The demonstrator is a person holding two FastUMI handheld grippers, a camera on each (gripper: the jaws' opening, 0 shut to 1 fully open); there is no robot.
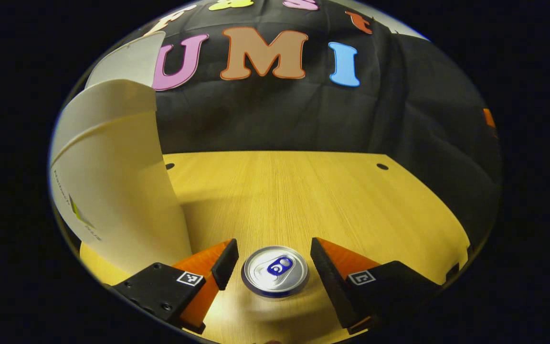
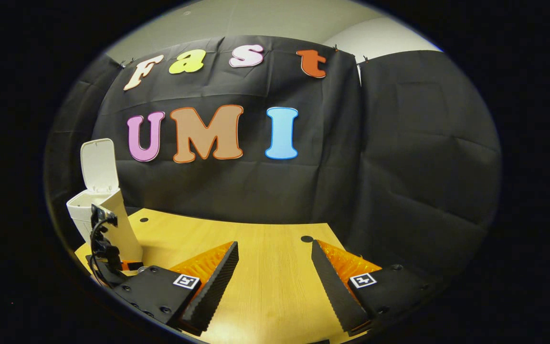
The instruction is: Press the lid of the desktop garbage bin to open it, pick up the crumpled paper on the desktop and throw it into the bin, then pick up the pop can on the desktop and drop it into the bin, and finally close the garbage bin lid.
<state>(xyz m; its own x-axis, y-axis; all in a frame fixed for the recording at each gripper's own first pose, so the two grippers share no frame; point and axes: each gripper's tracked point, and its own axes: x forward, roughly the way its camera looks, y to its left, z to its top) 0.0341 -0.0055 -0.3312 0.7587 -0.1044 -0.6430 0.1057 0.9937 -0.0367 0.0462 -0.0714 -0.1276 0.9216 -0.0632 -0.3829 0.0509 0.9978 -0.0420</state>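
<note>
Your left gripper [image 1: 274,265] is spread wide around the upright pop can [image 1: 275,271] on the desk [image 1: 303,196], not touching it. The bin [image 2: 105,222] stands beside it, lid [image 2: 98,165] up. Your right gripper [image 2: 275,267] hangs wide, empty.

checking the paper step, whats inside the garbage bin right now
The garbage bin stands with its lid up, but both views see only its outer wall and rim. Its inside is hidden, so any paper in it cannot be confirmed.

Black cloth wall [image 2: 399,157] hangs behind a yellow wooden table [image 1: 294,200]; pale ceiling [image 2: 256,24] above.
</note>
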